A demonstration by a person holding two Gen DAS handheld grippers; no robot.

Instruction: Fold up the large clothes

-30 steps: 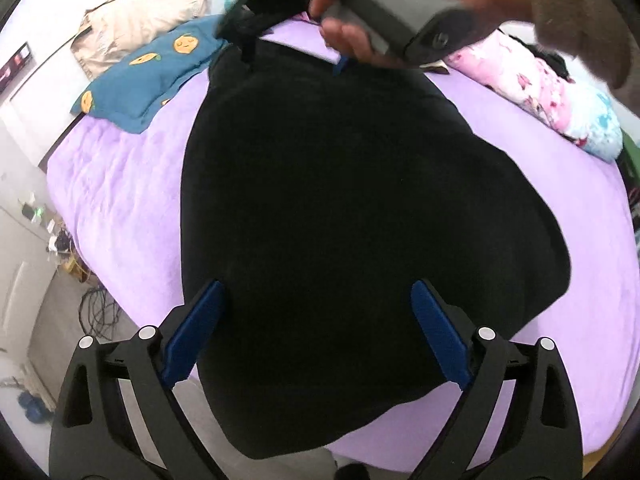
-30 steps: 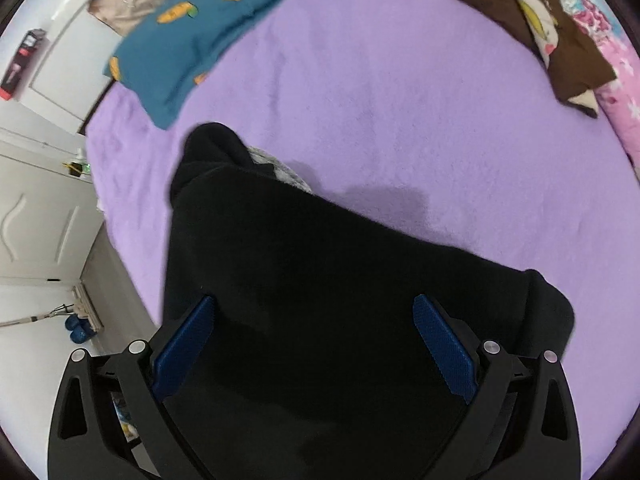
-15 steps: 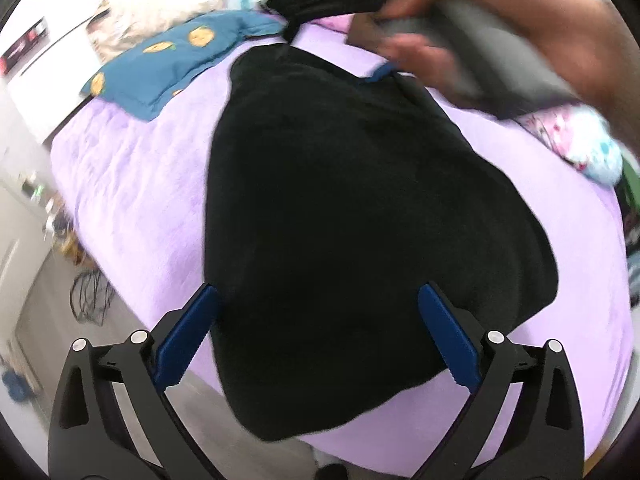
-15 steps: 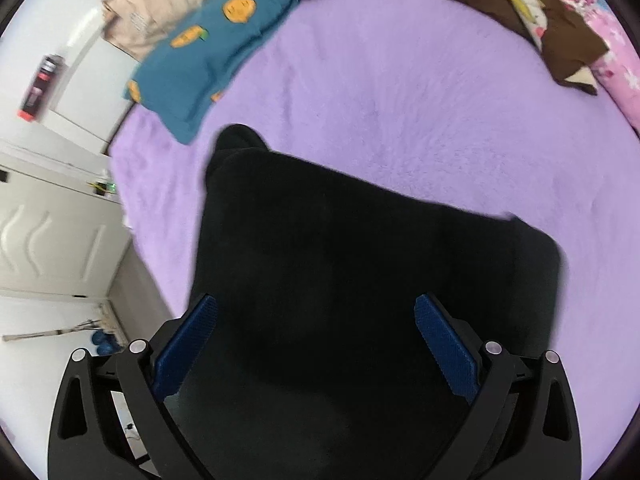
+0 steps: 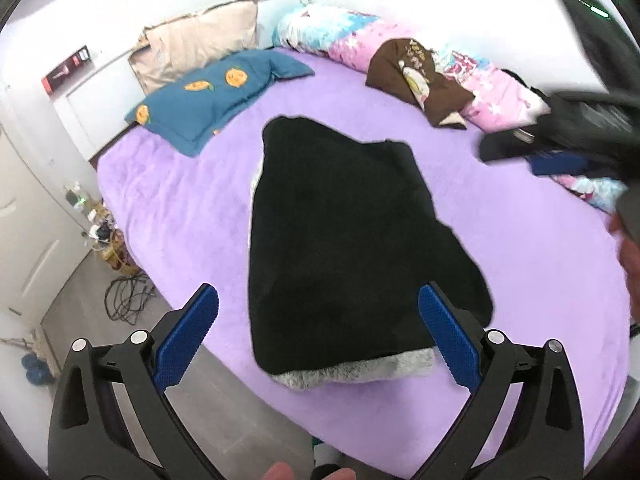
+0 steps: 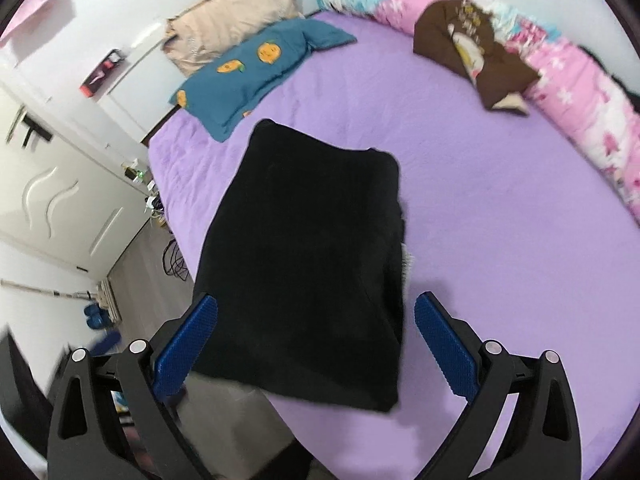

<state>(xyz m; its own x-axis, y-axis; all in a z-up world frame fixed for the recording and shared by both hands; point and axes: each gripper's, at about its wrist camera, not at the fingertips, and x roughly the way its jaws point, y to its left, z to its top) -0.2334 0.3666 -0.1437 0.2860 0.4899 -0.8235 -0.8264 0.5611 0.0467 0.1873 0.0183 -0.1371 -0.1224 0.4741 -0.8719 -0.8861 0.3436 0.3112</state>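
A black garment [image 5: 344, 240] with a grey fleecy lining showing at its near hem lies folded on the purple bed [image 5: 520, 240]. The same black garment [image 6: 304, 260] reaches to the bed's near edge in the right wrist view. My left gripper [image 5: 318, 324] hangs open well above the garment's near end, with nothing between its blue pads [image 5: 186, 340]. My right gripper [image 6: 316, 336] is open too, above the garment's near edge, and holds nothing. In the left wrist view the right gripper [image 5: 560, 160] shows blurred at the far right.
A teal pillow [image 5: 216, 96] and a beige pillow [image 5: 200, 48] lie at the bed's head. A brown garment [image 5: 416, 72] rests on a pink patterned quilt [image 5: 496, 96] along the far side. Cables [image 5: 128, 296] lie on the grey floor at left, beside white cupboard doors [image 6: 52, 208].
Both grippers have risen away from the black garment, which now lies smaller and free on the bed. The right gripper and its hand swung from the garment's far end to the right.
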